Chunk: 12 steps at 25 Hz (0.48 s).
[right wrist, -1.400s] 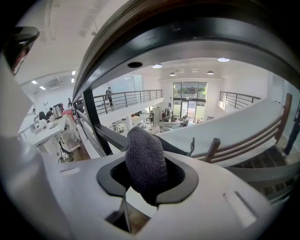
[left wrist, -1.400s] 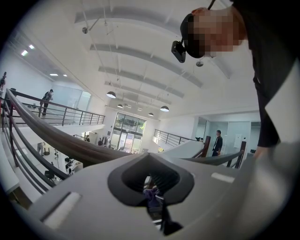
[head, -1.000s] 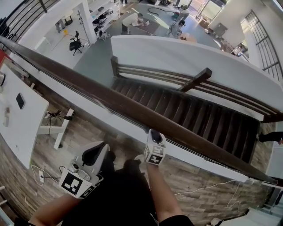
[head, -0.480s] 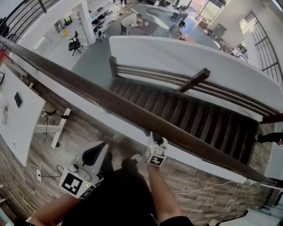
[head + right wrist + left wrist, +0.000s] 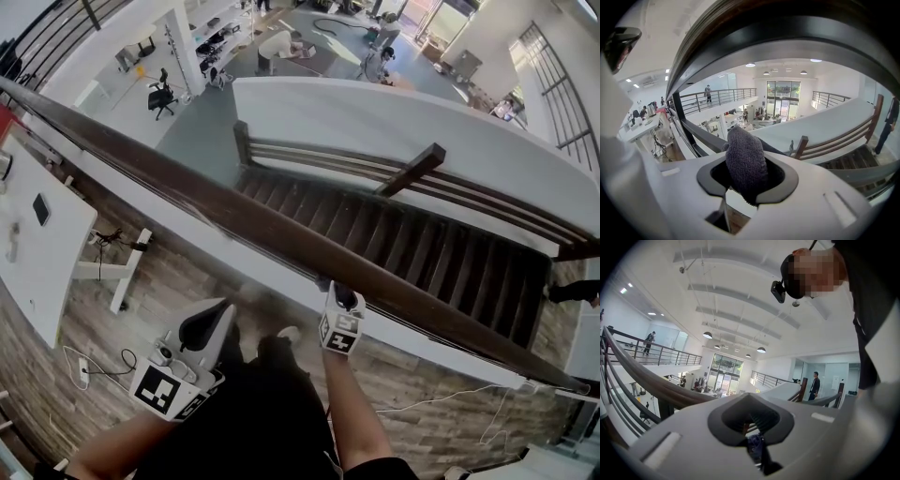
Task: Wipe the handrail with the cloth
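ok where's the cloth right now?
The cloth is clamped in the right gripper, seen in its own view; in the head view that gripper sits just right of centre, at the near edge of the handrail.

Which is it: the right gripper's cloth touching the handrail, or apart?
Apart. The right gripper view shows the cloth clamped in the jaws, with open hall visible between its top and the handrail arching overhead.
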{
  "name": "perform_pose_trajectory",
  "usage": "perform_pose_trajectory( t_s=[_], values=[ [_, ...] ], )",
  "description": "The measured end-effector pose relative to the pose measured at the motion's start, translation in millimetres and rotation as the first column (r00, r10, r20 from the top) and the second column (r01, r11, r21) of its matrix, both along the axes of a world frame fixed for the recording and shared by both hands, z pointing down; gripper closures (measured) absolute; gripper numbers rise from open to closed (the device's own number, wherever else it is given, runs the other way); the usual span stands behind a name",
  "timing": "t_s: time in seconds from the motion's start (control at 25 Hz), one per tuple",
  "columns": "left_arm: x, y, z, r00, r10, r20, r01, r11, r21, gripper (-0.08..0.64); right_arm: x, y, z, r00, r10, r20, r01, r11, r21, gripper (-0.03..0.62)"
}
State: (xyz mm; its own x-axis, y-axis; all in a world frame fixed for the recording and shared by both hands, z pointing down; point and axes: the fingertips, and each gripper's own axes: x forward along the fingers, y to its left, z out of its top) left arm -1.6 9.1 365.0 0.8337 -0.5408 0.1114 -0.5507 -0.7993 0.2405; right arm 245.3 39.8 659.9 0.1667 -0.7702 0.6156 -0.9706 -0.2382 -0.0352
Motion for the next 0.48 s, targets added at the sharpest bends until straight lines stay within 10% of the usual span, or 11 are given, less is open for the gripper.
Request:
perform_pose_trajectory(
  t_s=[0.48],
  values=[
    [5.9,21.3,5.6,1.0,-0.015,0.0,0.015,1.0,-0.015,0.561,32.4,26.1,-0.2,1.0,-0.008,-0.009,0.007,1.0,-0.013,0.474]
  ],
)
